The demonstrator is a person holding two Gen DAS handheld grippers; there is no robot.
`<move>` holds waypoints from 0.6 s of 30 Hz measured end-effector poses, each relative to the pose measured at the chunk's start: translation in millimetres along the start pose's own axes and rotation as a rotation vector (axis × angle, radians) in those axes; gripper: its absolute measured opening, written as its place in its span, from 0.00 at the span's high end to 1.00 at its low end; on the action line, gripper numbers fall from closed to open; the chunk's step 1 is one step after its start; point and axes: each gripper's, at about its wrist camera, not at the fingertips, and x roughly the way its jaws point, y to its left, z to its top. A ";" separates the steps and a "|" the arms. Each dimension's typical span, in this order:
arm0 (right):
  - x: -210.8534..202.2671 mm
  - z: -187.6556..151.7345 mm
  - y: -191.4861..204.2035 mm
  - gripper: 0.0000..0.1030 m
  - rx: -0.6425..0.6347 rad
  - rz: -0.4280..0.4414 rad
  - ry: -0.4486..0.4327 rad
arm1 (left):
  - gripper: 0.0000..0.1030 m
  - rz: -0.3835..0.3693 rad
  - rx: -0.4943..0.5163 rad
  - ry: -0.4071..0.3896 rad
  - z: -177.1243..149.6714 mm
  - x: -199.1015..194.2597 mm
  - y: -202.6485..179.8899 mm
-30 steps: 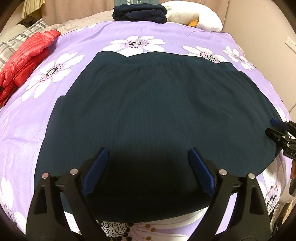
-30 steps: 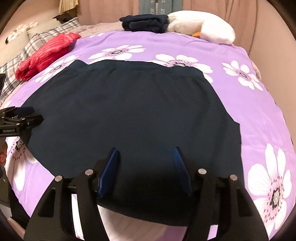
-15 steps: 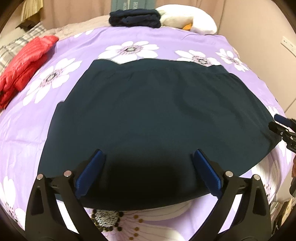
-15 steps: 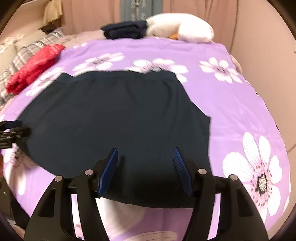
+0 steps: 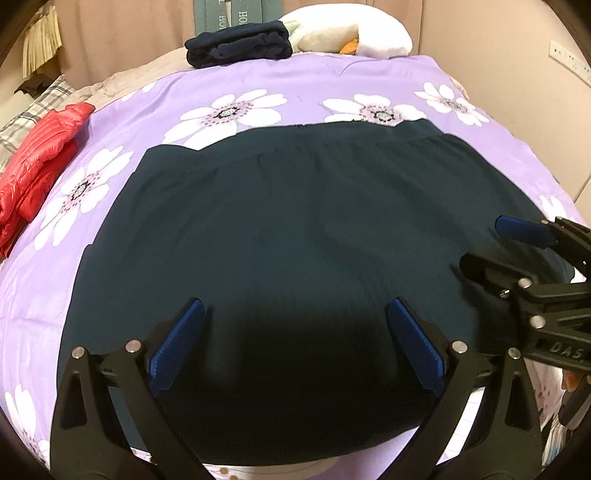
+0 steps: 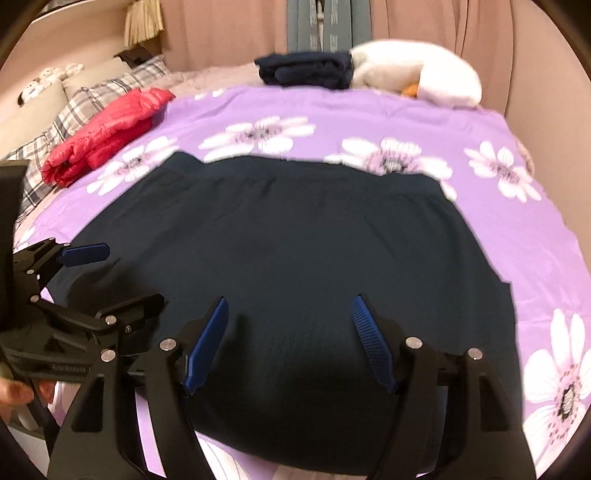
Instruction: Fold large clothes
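Observation:
A large dark teal garment (image 5: 295, 236) lies spread flat on the purple flowered bedspread (image 5: 295, 85); it also shows in the right wrist view (image 6: 295, 251). My left gripper (image 5: 295, 325) is open and empty above the garment's near hem. My right gripper (image 6: 290, 325) is open and empty above the near hem too. In the left wrist view the right gripper (image 5: 480, 247) reaches in over the garment's right side. In the right wrist view the left gripper (image 6: 125, 277) is at the garment's left edge.
A red puffy jacket (image 5: 40, 158) lies at the left of the bed. A folded dark navy garment (image 5: 240, 44) and a white plush pillow (image 5: 354, 33) sit at the far end. A plaid pillow (image 6: 92, 99) lies far left. A wall is at the right.
Both grippers have drawn back from the garment and moved closer together. Each now looms larger in the other's view. Both stay open and the garment has not moved.

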 end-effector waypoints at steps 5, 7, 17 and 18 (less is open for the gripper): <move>12.8 -11.4 -3.6 0.30 0.013 -0.006 0.044 | 0.02 -0.009 -0.012 0.031 -4.5 9.4 3.5; 12.4 -12.4 -3.7 0.29 0.007 -0.010 0.045 | 0.02 -0.009 -0.012 0.033 -5.7 10.6 4.3; 11.7 -13.9 -3.6 0.29 0.002 -0.015 0.045 | 0.02 0.005 -0.004 0.033 -8.5 8.8 2.2; 11.6 -14.1 -3.3 0.29 0.003 -0.015 0.045 | 0.02 0.006 -0.004 0.033 -8.7 8.7 2.3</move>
